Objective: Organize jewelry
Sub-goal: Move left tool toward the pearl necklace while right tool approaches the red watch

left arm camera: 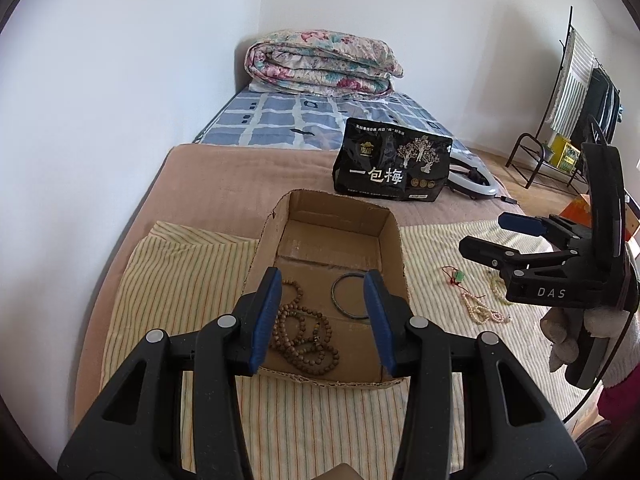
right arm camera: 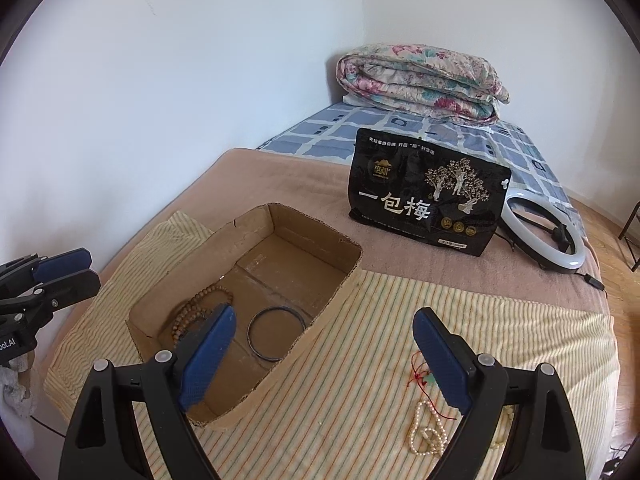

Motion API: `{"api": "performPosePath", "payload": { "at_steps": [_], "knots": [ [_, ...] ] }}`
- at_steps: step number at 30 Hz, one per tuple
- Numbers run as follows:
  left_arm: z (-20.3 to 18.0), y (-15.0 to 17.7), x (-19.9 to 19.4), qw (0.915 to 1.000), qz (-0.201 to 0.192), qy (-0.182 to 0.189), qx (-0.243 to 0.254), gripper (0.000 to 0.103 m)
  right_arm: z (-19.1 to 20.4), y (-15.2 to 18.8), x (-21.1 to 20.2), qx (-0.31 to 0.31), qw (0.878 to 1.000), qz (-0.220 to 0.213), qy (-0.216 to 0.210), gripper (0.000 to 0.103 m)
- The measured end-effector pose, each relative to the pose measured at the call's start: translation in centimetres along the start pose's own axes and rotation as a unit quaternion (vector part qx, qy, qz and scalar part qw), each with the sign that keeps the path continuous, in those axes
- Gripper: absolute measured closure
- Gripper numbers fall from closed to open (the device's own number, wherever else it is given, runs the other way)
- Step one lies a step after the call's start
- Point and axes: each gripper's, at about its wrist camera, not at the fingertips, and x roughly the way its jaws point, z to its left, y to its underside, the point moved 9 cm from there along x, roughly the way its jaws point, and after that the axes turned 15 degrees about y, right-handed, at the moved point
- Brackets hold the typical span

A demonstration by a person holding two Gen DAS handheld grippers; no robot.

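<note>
An open cardboard box (left arm camera: pixel 394 240) (right arm camera: pixel 344 280) sits on a striped cloth on the bed. Inside lie a brown wooden bead string (left arm camera: pixel 304 336) (right arm camera: pixel 192 308) and a dark bangle (left arm camera: pixel 340 292) (right arm camera: pixel 276 334). My left gripper (left arm camera: pixel 324 316) is open and empty, held over the box's near end. My right gripper (right arm camera: pixel 324 356) (left arm camera: pixel 486 236) is open and empty, above the cloth right of the box. A red cord with a green pendant (left arm camera: pixel 454 276) (right arm camera: pixel 420 374), a pearl strand (left arm camera: pixel 484 312) (right arm camera: pixel 426 428) and a pale green bead string (left arm camera: pixel 496 286) lie on the cloth.
A black snack bag (left arm camera: pixel 394 164) (right arm camera: pixel 424 196) stands behind the box, with a white ring light (right arm camera: pixel 560 236) beside it. A folded floral quilt (left arm camera: pixel 320 64) lies at the bed's far end. The wall runs along the left. A rack (left arm camera: pixel 560 120) stands on the floor, right.
</note>
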Motion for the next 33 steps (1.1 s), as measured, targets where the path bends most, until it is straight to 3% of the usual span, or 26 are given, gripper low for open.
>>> {"api": "performPosePath", "payload": {
  "at_steps": [6, 8, 10, 16, 26, 33],
  "knots": [
    [-2.4, -0.6, -1.3, 0.9997, -0.012, -0.003, 0.020, 0.060, -2.6, 0.3, -2.5, 0.006, 1.000, -0.017, 0.017, 0.011],
    [-3.3, -0.5, -1.4, 0.9996, -0.011, -0.002, 0.025, 0.053, -3.8, 0.5, -3.4, 0.012, 0.999, -0.022, 0.023, 0.011],
    [-4.3, -0.5, -1.5, 0.9995, -0.012, 0.006, 0.030, 0.048, -5.2, 0.7, -4.2, 0.016, 0.999, -0.027, 0.033, 0.011],
    [-7.8, 0.0, -0.9, 0.9986, -0.008, 0.030, 0.044, 0.048, -10.7, 2.3, -6.9, 0.034, 0.997, -0.036, 0.065, 0.009],
    [-14.2, 2.1, 2.7, 0.9946, 0.019, 0.075, 0.069, 0.048, -21.5, 8.6, -8.9, 0.078, 0.989, -0.010, 0.125, 0.006],
    [-17.9, 4.2, 6.5, 0.9912, 0.041, 0.095, 0.082, 0.048, -26.9, 13.3, -8.2, 0.110, 0.983, 0.017, 0.147, 0.006]
  ]
}}
